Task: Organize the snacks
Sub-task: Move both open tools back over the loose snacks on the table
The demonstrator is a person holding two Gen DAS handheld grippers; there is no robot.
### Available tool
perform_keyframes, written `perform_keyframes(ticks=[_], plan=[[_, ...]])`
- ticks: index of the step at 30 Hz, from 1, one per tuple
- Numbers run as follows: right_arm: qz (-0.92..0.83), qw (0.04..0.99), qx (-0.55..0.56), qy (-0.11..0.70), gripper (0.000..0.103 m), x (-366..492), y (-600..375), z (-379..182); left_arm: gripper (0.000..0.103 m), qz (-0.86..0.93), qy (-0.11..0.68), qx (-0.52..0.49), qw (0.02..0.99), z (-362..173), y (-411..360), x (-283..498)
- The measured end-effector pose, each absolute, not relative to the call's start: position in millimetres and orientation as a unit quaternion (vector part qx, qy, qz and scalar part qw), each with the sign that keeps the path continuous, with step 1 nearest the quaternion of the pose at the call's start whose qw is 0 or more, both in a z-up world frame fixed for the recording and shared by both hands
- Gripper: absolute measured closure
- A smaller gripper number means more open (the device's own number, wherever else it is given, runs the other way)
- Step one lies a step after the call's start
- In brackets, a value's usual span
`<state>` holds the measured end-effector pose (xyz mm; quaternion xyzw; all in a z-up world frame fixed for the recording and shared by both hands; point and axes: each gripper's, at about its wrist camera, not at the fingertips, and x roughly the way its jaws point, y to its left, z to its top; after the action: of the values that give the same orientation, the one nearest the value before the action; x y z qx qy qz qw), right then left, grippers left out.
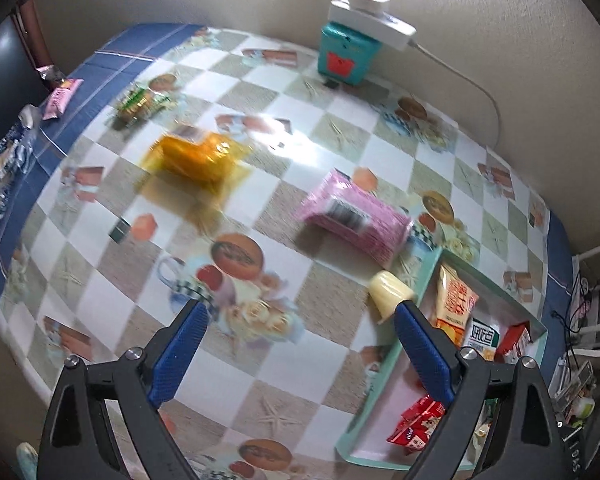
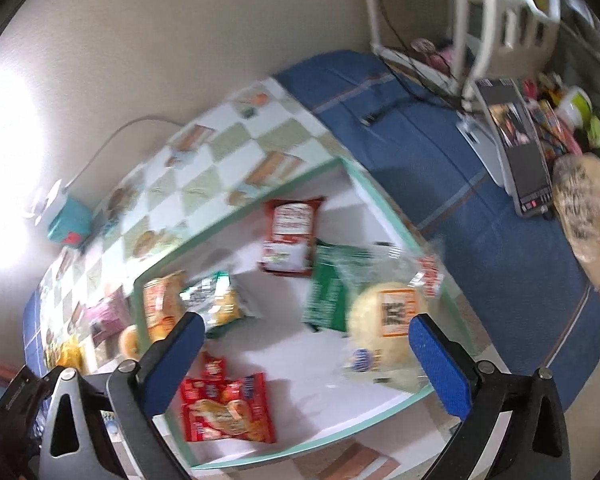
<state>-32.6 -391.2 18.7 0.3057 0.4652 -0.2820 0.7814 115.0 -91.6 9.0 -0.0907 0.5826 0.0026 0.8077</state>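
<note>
The left gripper [image 1: 300, 344] stands with its blue-padded jaws wide apart and empty above the checked tablecloth [image 1: 284, 364]. The right gripper [image 2: 308, 356] is equally spread and empty over the shallow mint-rimmed white tray [image 2: 236, 216], which already holds several packets, among them a pale round wrapped cake [image 2: 384, 320]. A drop-off looks just finished; the next move calls for the left gripper to reach the pink wrapped packet [image 1: 356, 216] or the orange cellophane packet [image 1: 196, 160], both lying loose outside the tray.
</note>
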Motion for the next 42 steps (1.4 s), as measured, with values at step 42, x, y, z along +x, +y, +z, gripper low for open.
perform_keyframes(ticks=[42], plan=[[-0.117, 0.828, 0.165, 0.523, 0.0, 92, -165, 6, 0.008, 0.088, 0.556, -0.205, 0.8, 8, 164, 155]])
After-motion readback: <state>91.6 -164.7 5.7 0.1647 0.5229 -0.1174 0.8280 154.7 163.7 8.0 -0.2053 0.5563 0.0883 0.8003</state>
